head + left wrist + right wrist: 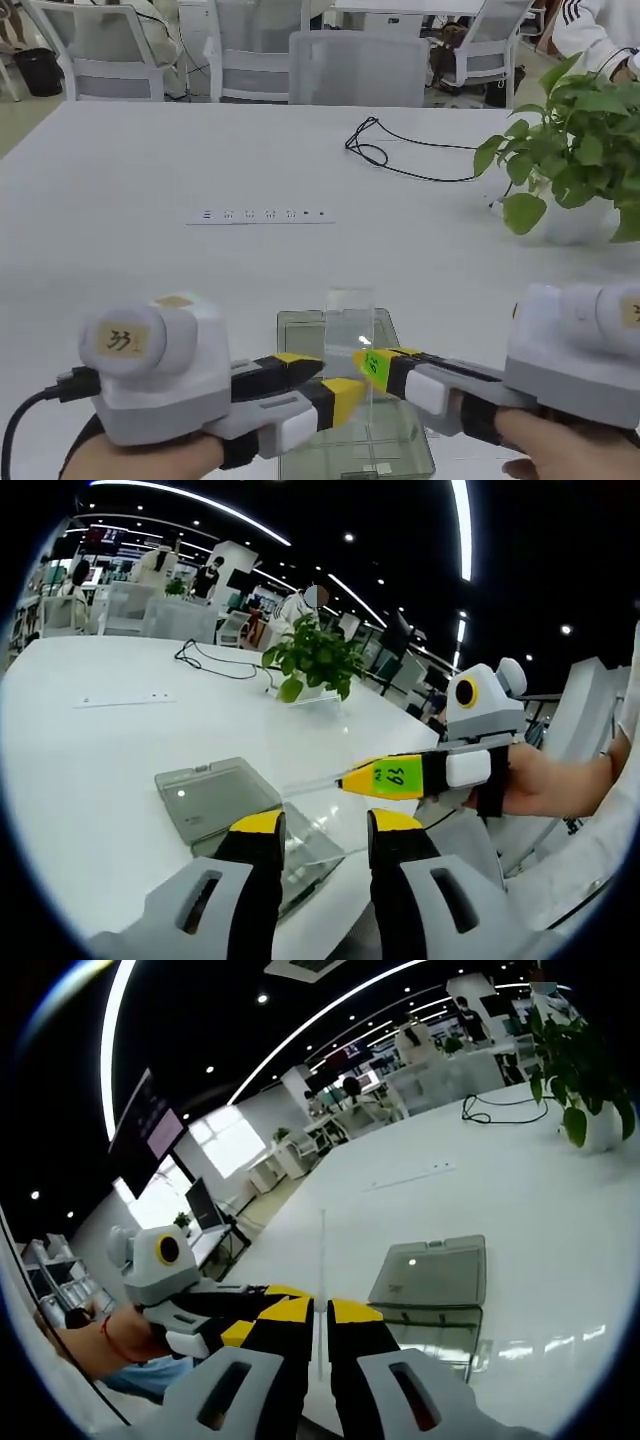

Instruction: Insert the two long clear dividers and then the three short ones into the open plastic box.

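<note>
Two labels: left gripper [324, 826] 33, jaws spread; right gripper [320, 1311], perhaps 39, pinches divider [350, 320].

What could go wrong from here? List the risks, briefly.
1. The right gripper pinches the thin clear divider by one end, so it could twist or slip before reaching the open box.
2. The open left gripper sits close to the right one's tips and could knock the divider.
3. Nothing visibly holds the box on the smooth table, so pressing down might slide it.
</note>
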